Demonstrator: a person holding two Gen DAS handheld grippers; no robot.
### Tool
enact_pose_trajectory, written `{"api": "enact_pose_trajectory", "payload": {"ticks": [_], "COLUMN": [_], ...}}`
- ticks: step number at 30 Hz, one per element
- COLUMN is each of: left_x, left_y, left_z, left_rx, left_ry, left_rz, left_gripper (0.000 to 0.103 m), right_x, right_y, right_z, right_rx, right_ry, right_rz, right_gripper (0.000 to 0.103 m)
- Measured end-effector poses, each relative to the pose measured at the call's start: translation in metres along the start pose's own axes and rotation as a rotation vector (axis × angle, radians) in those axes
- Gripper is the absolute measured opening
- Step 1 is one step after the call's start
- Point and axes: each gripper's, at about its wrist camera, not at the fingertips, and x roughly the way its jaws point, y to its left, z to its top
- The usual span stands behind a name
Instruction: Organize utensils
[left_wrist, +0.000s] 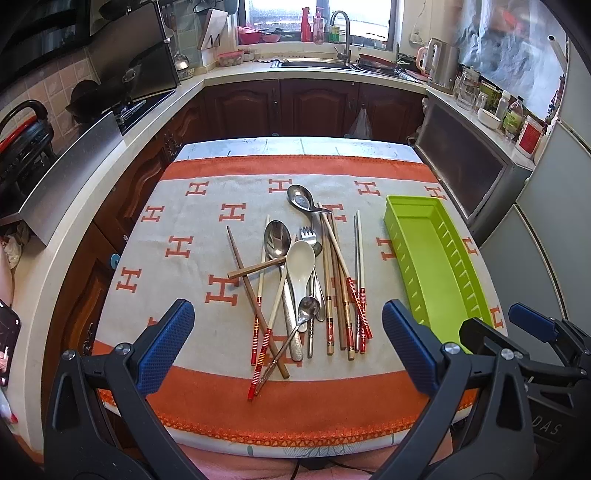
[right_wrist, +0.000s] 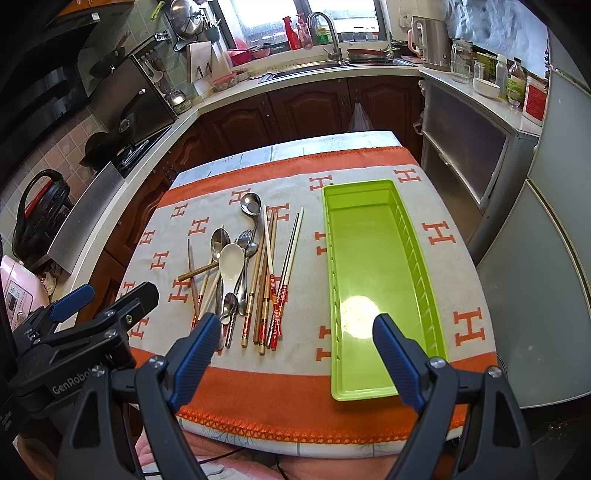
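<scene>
A heap of utensils lies mid-table on the patterned cloth: a white ceramic spoon (left_wrist: 301, 264) (right_wrist: 231, 264), several steel spoons (left_wrist: 277, 236), a fork (left_wrist: 308, 234) and several chopsticks (left_wrist: 341, 284) (right_wrist: 266, 280). An empty lime-green tray (left_wrist: 434, 258) (right_wrist: 369, 273) stands to their right. My left gripper (left_wrist: 288, 339) hovers open near the front edge, in front of the heap. My right gripper (right_wrist: 295, 350) hangs open too, between the heap and the tray's near end. Neither holds anything.
An orange and grey cloth (left_wrist: 177, 266) covers the small table. Kitchen counters run along the left (left_wrist: 74, 221) and the back with a sink (left_wrist: 314, 64). A grey cabinet (left_wrist: 469, 170) and a fridge (right_wrist: 546, 258) stand close on the right.
</scene>
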Motion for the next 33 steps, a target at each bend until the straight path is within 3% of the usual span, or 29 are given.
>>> {"api": "enact_pose_trajectory", "payload": {"ticks": [9,14,18,22,26,33], "left_x": [0.008,0.017,0.019,0.02,0.028,0.059], "left_y": [0.006,0.016,0.03,0.053,0.091,0.124], "left_z": [0.0,0.007,0.018,0.037,0.062,0.105], "left_rx": [0.001,0.001,0.013,0.006,-0.082,-0.083], "left_ry": [0.036,0.055,0.011,-0.006,0.005,0.015], "left_rz": [0.008,-0.045,-0.089,-0.123,-0.175,-0.121], "left_gripper": [0.101,0.101,0.1,0.099,0.099,0.099], "right_x": [0.005,0.008,0.013,0.025,0.039,0.094], "right_y": [0.003,0.015,0.025,0.031,0.041,0.057], "right_z": [-0.003,0.002,0.015,0.039,0.069,0.134], "right_rx": [-0.009,-0.038,-0.064,-0.07,-0.094,-0.122], "right_ry": [0.015,0.014,0.003,0.017,0.009,0.05], "right_rz": [-0.008,-0.016,-0.016,0.018,0.031,0.068], "right_gripper": [0.085,0.085,0.085,0.085,0.081,0.07]}}
